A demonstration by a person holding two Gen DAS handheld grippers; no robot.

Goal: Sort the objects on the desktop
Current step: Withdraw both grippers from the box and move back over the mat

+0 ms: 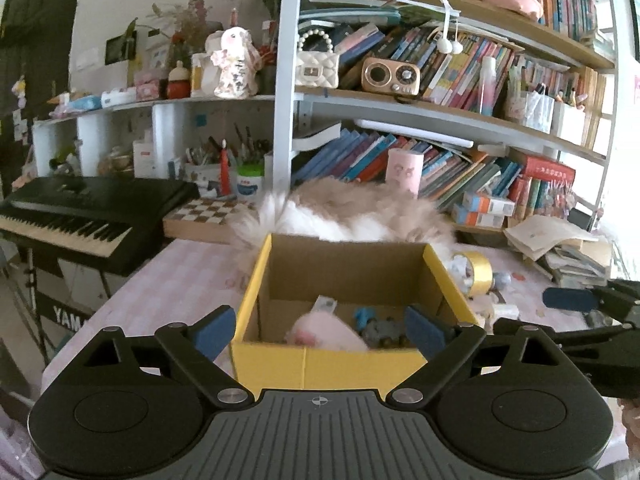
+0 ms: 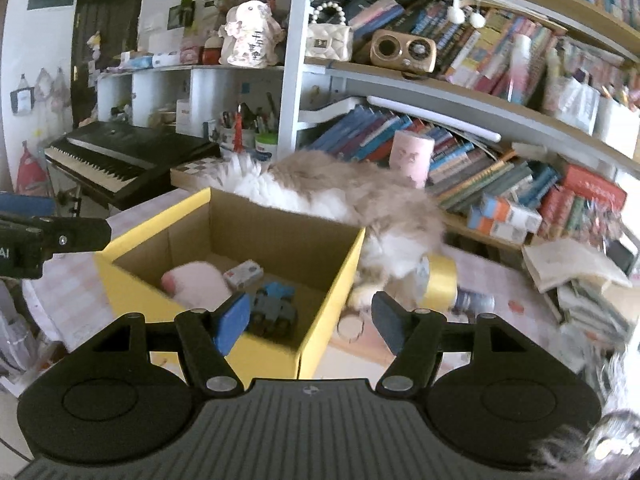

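A yellow cardboard box (image 1: pixel 320 368) stands open on the pink checked tabletop (image 1: pixel 180 280). Inside lie a pink plush toy (image 2: pixel 196 282), a small white and red packet (image 2: pixel 243 273) and a blue-grey toy vehicle (image 2: pixel 272 308). My left gripper (image 1: pixel 320 332) is open, its blue pads spread about as wide as the box's near wall, with nothing held. My right gripper (image 2: pixel 310 320) is open and empty over the box's near right corner. One of its fingers (image 1: pixel 570 300) shows at the right edge of the left wrist view.
A fluffy cat (image 2: pixel 340 192) lies right behind the box. A yellow tape roll (image 2: pixel 438 280) and small clutter sit to the box's right, near an open book (image 2: pixel 568 260). A chessboard (image 1: pixel 204 214) and keyboard (image 1: pixel 80 216) are at left, with packed bookshelves behind.
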